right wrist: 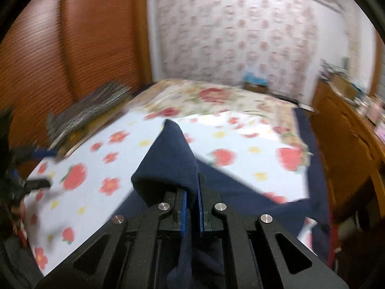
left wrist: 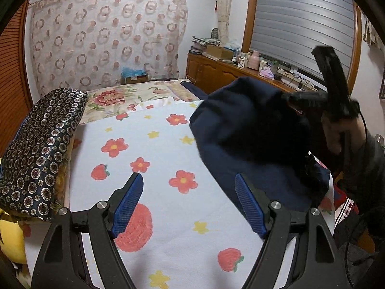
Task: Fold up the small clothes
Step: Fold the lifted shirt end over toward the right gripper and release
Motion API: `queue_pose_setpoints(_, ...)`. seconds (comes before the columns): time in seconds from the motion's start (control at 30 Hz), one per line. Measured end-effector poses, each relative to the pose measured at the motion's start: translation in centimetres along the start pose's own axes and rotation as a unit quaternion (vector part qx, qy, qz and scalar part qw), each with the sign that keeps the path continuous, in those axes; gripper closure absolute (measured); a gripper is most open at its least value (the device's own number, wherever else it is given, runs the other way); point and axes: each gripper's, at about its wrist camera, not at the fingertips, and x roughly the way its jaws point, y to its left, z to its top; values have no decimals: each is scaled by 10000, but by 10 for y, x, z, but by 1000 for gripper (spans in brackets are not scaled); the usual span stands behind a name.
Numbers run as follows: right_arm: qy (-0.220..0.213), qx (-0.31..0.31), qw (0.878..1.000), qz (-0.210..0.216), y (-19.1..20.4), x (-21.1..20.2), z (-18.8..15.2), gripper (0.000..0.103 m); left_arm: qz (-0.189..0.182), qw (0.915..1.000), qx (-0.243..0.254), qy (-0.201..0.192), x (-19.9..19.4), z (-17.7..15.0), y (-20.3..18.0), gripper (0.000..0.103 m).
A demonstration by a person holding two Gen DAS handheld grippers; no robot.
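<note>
One navy garment (right wrist: 168, 159) is in play, and no finished fold shows yet. The right tongs (right wrist: 191, 207) are clamped on its edge, lifting it off the bed (right wrist: 240, 149). The left tongs (left wrist: 189, 204) gape wide and empty beside it, so folding has barely begun.

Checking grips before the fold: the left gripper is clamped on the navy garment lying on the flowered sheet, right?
Not the left. The right wrist view shows the right gripper clamped on the navy garment; the left gripper stands open over the flowered sheet.
</note>
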Motion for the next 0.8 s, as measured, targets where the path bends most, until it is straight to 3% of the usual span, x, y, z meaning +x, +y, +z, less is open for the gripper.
queue_pose_setpoints(0.13,105,708,9943,-786,-63,2,0,94,-51,10000,-5,39,4,-1,-4,24)
queue_pose_setpoints(0.23,396,1106,9851,-1258,-93,12,-11,79,-59,9999,26,80,7,-2,-8,24)
queue_pose_setpoints(0.27,412,1119,9840,-1327,-96,12,-15,78,-63,9999,38,100,9,-2,-10,24)
queue_pose_setpoints(0.37,319,1108,9858,-1220,-88,7,-26,75,-83,9999,40,132,13,-2,-12,24)
queue_pose_setpoints(0.5,310,928,9893,-1086,-78,2,-35,59,-121,9998,46,164,18,-3,-18,24)
queue_pose_setpoints(0.8,418,861,9912,-911,-51,-37,-80,58,-331,9991,60,276,36,-7,-42,24)
